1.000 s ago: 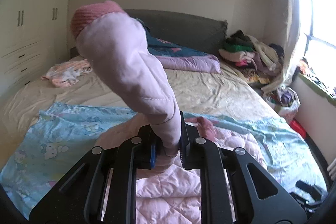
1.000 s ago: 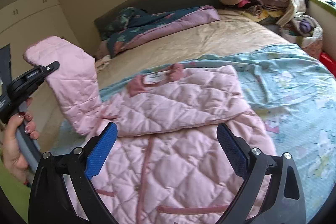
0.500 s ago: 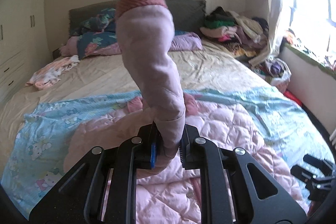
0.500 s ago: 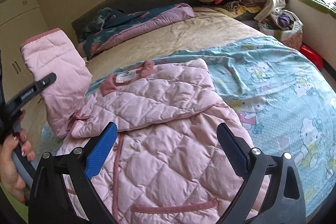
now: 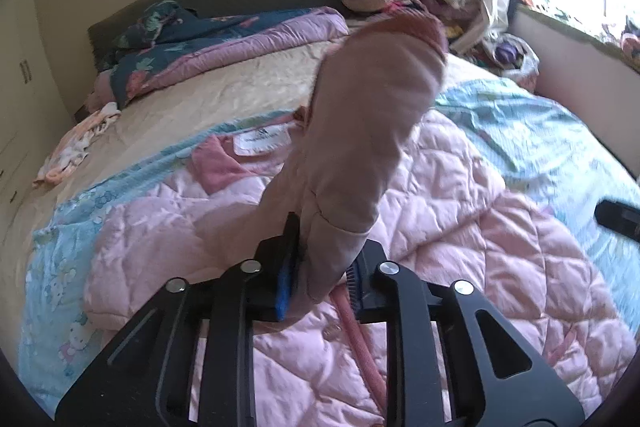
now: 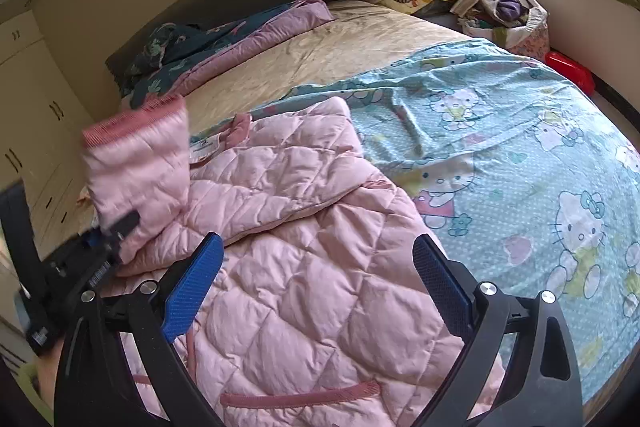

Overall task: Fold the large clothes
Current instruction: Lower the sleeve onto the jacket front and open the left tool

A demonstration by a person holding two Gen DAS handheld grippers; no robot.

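Quilted, faintly glossy pink cloth jacket [image 6: 304, 267] on matt printed cotton sheet [image 6: 520, 147]

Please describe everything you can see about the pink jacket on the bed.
The pink jacket is quilted and puffy, with darker pink knit trim at the collar, cuffs and pocket edge, and a white label inside the neck. It lies spread on the blue cartoon-print sheet. One sleeve is already folded across the body. The other sleeve is lifted, cuff up, between the left tongs, whose jaws are opening. The right tongs hover open above it.
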